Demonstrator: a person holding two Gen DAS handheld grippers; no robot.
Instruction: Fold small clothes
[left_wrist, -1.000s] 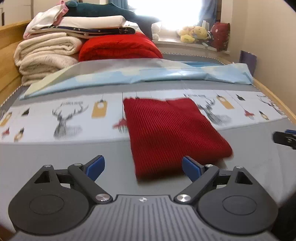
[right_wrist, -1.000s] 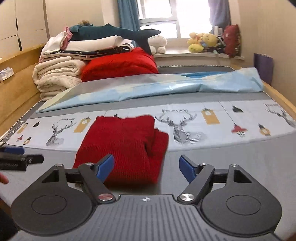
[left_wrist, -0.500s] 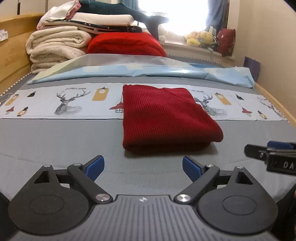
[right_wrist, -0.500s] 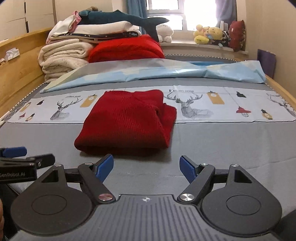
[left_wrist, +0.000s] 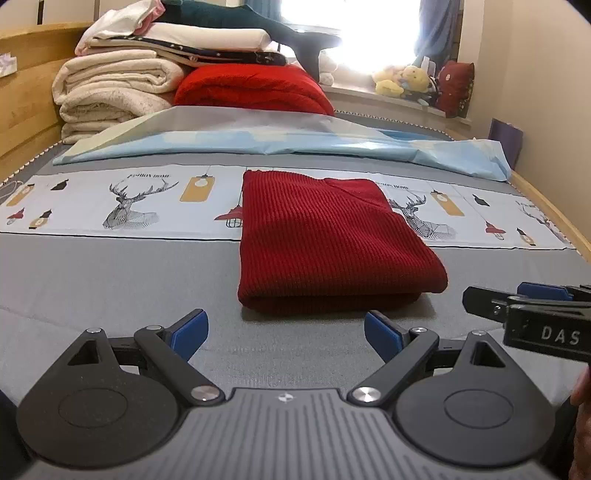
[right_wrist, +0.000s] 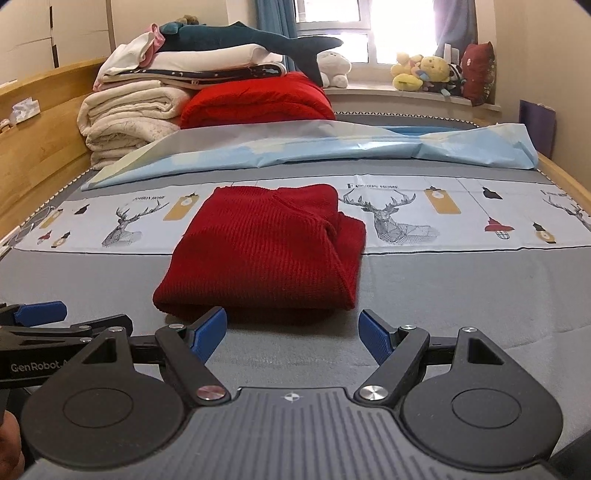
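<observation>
A dark red knitted garment (left_wrist: 328, 243) lies folded into a thick rectangle on the grey bed sheet (left_wrist: 110, 273); it also shows in the right wrist view (right_wrist: 266, 254). My left gripper (left_wrist: 286, 330) is open and empty, just short of the garment's near edge. My right gripper (right_wrist: 293, 330) is open and empty, also just in front of the near edge. The right gripper shows from the side at the right of the left wrist view (left_wrist: 491, 301). The left gripper shows at the left of the right wrist view (right_wrist: 55, 317).
A light blue sheet (left_wrist: 295, 146) lies across the bed behind the garment. Folded blankets (left_wrist: 110, 96) and a red duvet (left_wrist: 251, 90) are stacked at the back left. Stuffed toys (left_wrist: 402, 79) sit on the windowsill. Wooden bed rails (left_wrist: 546, 210) run along both sides.
Both grippers have drawn back from the folded garment toward the near edge of the bed and dropped lower. The garment has stayed in place.
</observation>
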